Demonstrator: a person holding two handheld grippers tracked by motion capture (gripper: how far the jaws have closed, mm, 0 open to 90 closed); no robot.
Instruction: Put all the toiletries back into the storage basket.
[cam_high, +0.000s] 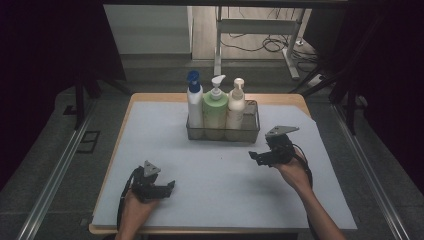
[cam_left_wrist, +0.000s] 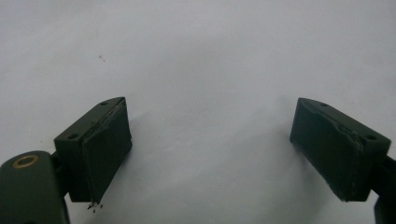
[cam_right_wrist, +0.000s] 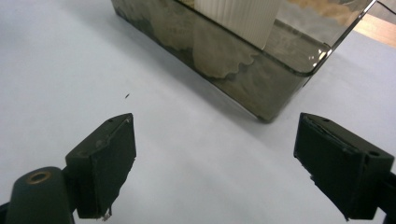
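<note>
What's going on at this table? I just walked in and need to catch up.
A person holds a claw in each hand over a white-covered table. Both are open and empty. The right claw is near the front right corner of a clear bin at the back, which holds three pump bottles: white with a blue top, green and cream. The left claw sits near the front edge, away from everything.
</note>
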